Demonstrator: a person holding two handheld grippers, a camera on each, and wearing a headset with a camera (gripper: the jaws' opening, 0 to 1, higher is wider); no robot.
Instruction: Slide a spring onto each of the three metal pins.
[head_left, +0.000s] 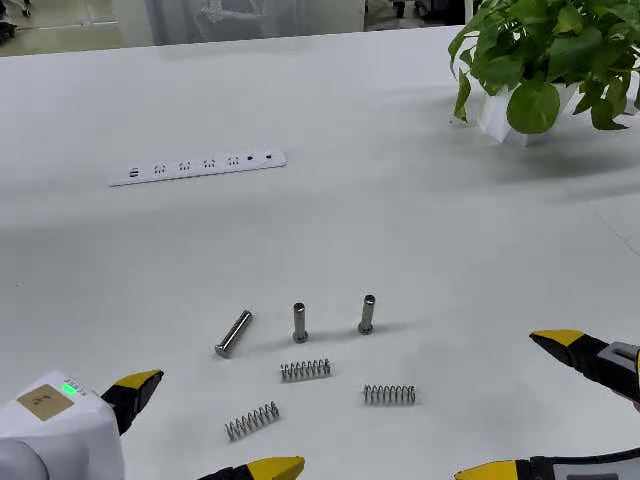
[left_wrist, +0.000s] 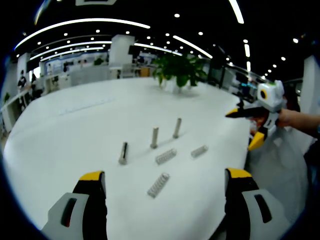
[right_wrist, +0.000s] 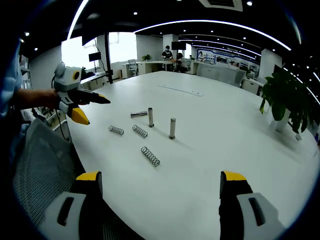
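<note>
Three metal pins stand near the table's front: one lies flat (head_left: 233, 333), two stand upright (head_left: 299, 322) (head_left: 367, 314). Three loose springs (head_left: 305, 370) (head_left: 389, 394) (head_left: 251, 421) lie just in front of them, none on a pin. My left gripper (head_left: 205, 430) hovers open at the bottom left, its jaws wide around the nearest spring (left_wrist: 158, 185) but above and short of it. My right gripper (head_left: 525, 405) is open at the bottom right, away from the parts. From the right gripper view, the pins (right_wrist: 150, 117) and springs (right_wrist: 150, 156) lie ahead of the open right gripper (right_wrist: 160, 176).
A white power strip (head_left: 197, 167) lies farther back on the white table (head_left: 420, 220). A potted plant (head_left: 540, 60) stands at the far right corner. A mesh chair (right_wrist: 40, 165) sits by the near table edge. The office behind holds desks and distant people.
</note>
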